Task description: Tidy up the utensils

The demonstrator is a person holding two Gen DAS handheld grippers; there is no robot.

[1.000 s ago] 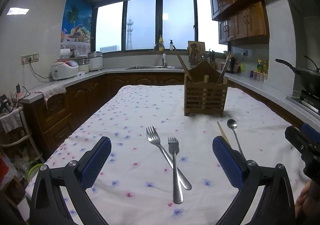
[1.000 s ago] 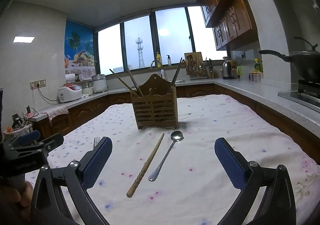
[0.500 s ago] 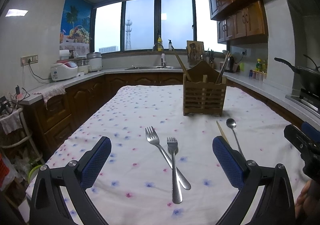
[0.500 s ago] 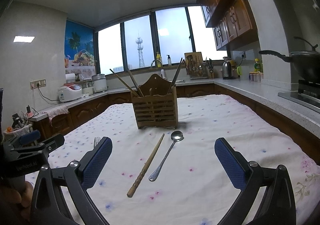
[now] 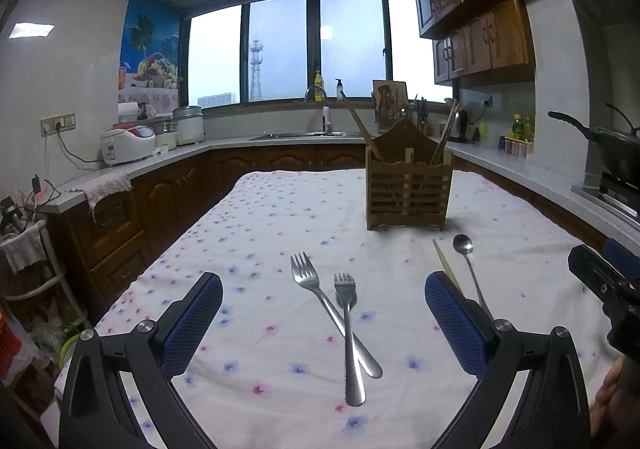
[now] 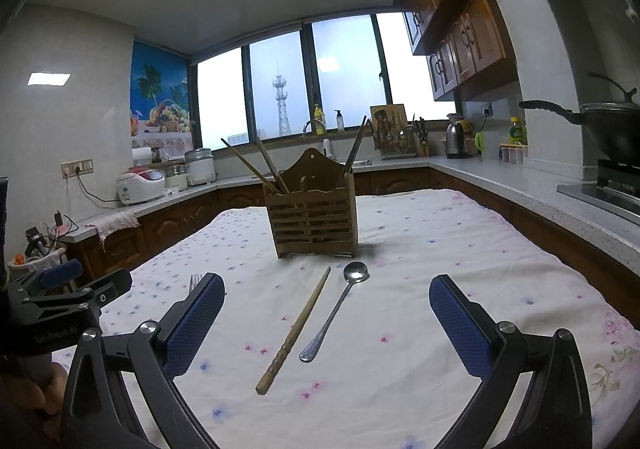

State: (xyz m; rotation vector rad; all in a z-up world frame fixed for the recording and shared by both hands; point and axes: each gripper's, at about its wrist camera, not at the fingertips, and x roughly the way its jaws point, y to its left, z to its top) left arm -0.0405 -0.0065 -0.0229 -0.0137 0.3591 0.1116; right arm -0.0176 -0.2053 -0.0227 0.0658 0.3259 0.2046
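Note:
A wooden utensil holder (image 5: 408, 189) stands on the flowered tablecloth (image 5: 280, 217), with chopsticks leaning in it; it also shows in the right wrist view (image 6: 314, 221). Two metal forks lie crossed, the larger fork (image 5: 320, 297) under the smaller fork (image 5: 348, 325), straight ahead of my open, empty left gripper (image 5: 324, 313). A wooden chopstick (image 6: 296, 329) and a metal spoon (image 6: 340, 305) lie side by side ahead of my open, empty right gripper (image 6: 326, 313). The spoon (image 5: 468, 265) also shows in the left wrist view.
Kitchen counters run around the table, with a rice cooker (image 5: 126, 145) on the left and a wok (image 6: 608, 125) on the stove at the right. The other gripper shows at the edge of each view, such as the left one (image 6: 60, 301).
Both grippers have stayed open and nearly still; the left wrist view has drifted very slightly.

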